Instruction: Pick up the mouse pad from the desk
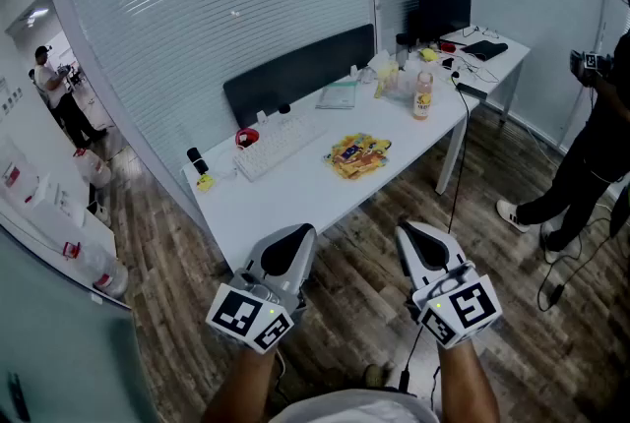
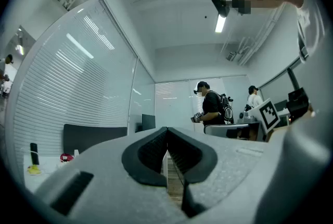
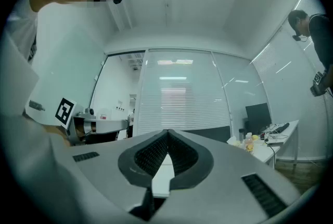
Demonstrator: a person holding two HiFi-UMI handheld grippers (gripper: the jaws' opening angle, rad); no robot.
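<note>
A white desk (image 1: 285,190) stands ahead of me in the head view. On it lies a flat yellow patterned piece (image 1: 359,155), which looks like the mouse pad, just right of a white keyboard (image 1: 279,144). My left gripper (image 1: 300,234) and right gripper (image 1: 407,231) hang side by side over the wood floor, short of the desk's near edge and apart from everything on it. In the left gripper view the left gripper (image 2: 167,130) has its jaws closed together with nothing between them. The right gripper (image 3: 167,132) looks the same in its own view.
A dark panel (image 1: 295,72) backs the desk. An orange bottle (image 1: 423,94), papers and small items crowd its right end. A second desk (image 1: 512,52) with a monitor (image 1: 443,6) stands beyond. A cable (image 1: 456,165) hangs by the desk leg. A person (image 1: 591,146) stands at right.
</note>
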